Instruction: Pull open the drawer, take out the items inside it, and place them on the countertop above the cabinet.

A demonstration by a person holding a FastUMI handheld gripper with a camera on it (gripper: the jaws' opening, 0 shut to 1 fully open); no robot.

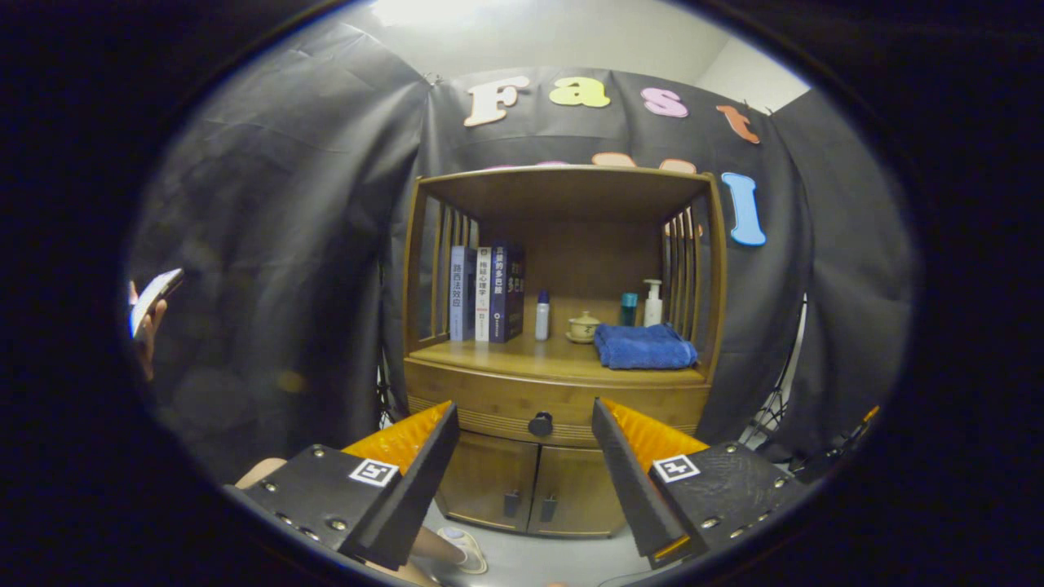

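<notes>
We saw the gripper (526, 424) with fingers spread wide, holding nothing, short of the brown wooden cabinet (559, 350). Its wooden drawer (489, 399) sat closed beneath the countertop (506, 357); the round dark knob (540, 424) lay between the fingers, beyond them. A folded blue towel (644, 346) rested on that countertop.

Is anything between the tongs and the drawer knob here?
Nothing visible. The tongs are open, and the knob on the shut drawer shows between the fingers, further ahead, with no object in front of it.
</notes>
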